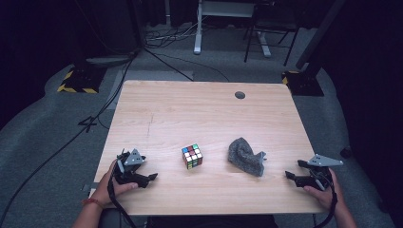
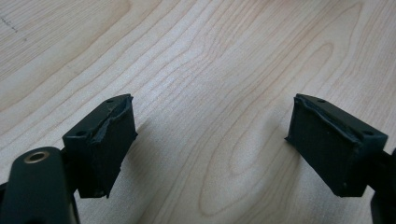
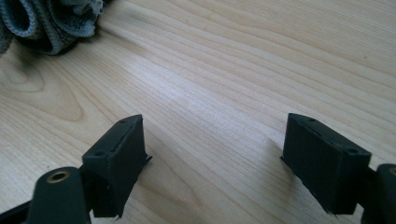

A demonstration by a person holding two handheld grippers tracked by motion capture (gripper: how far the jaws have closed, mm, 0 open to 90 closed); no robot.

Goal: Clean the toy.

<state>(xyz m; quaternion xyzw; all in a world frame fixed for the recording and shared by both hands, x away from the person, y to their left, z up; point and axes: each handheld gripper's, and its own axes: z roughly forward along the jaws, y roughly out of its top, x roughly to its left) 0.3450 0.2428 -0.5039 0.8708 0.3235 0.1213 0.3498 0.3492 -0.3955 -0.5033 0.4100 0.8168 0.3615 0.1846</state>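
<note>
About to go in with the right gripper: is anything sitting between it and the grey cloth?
Nothing visible. In the high view, bare table lies between the right gripper and the crumpled grey cloth. The right gripper view shows open jaws over bare wood, the cloth ahead at upper left. The puzzle cube sits beyond the cloth, toward the left gripper.

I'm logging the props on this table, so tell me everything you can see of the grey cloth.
The grey cloth is a crumpled, bunched heap, not spread flat, with folds standing up and one corner poking toward the right. It looks like soft towelling with a stitched hem, seen close in the right gripper view. It rests on the wooden table, right of the puzzle cube and apart from it. Nothing else touches it.
</note>
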